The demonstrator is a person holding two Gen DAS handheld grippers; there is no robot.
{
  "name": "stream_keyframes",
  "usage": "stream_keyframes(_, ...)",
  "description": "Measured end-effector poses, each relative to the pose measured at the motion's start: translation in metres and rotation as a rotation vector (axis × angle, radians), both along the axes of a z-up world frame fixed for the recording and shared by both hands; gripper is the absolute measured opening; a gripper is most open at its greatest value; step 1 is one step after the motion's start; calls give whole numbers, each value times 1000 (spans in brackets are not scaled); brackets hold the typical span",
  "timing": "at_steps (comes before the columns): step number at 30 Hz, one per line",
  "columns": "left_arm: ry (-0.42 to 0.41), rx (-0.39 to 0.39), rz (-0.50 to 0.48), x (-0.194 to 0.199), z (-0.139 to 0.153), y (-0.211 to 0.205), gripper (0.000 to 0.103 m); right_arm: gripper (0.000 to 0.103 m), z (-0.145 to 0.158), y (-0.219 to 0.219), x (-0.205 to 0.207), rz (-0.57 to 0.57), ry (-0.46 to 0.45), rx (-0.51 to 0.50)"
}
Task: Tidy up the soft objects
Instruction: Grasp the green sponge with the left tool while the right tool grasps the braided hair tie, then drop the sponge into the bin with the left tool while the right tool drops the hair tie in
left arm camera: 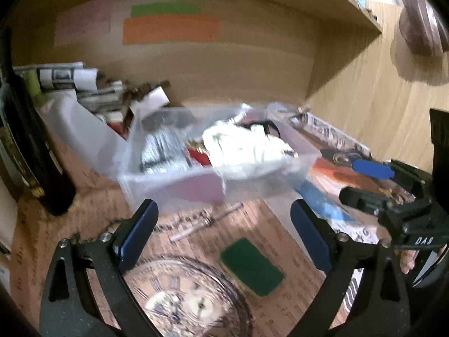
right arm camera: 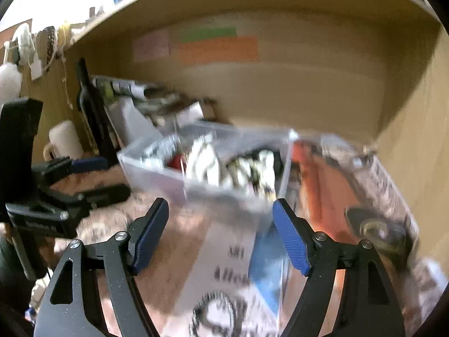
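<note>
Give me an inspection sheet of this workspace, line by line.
Surface: desk in a wooden alcove, covered by a printed clock-pattern sheet.
Job's things: clear plastic bin at centre, holding white fabric and blurred red and black items; green sponge on the desk in front of it.
Clutter: dark bottle on the left, rolled papers behind, pen-like stick, magazines right of the bin.
Grippers: left gripper open, holding nothing, short of the bin; right gripper open, holding nothing, also facing the bin.
Cables: nothing seen.
Surroundings: shelf above; coloured paper notes on the back wall; views motion-blurred.
</note>
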State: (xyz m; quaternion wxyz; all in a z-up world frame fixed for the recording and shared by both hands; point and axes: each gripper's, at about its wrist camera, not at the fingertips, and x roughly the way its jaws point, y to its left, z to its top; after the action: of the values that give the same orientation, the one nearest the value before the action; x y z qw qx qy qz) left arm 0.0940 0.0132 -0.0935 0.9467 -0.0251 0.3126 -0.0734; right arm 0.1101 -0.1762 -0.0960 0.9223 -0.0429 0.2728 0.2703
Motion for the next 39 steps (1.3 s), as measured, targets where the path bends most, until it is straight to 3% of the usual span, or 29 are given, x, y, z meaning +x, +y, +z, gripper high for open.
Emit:
stream_keyframes(12,119,-23,-13,-8,-46,-23,96,74,-65,-15,-24,-2,186,-33)
stream_keyframes(15,134,-24,-13,-7,-52,-26,84,74,-71,-12,-28,-3,181,-46)
stream_keyframes(16,139,-22,-19,-7,-54,-28,78,72,-71,-11,-28,-4,176,-50)
stream_keyframes(18,139,-12,-24,-7,-55,-30,74,55,-72,-10,-29,4,177,-46)
stream_keyframes(23,135,-11,-48,-8,-55,-32,52,36,-75,-5,-33,3,143,-89)
stream_keyframes(27,123,-17,-47,-9,-53,-31,49,23,-76,-10,-32,-10,139,-81)
stream_keyframes(31,98,-28,-43,-12,-45,-27,48,16,-75,-14,-30,-21,150,-58)
stream_keyframes(39,9,-34,-29,-15,-15,-20,48,16,-59,-13,-27,-11,121,-15)
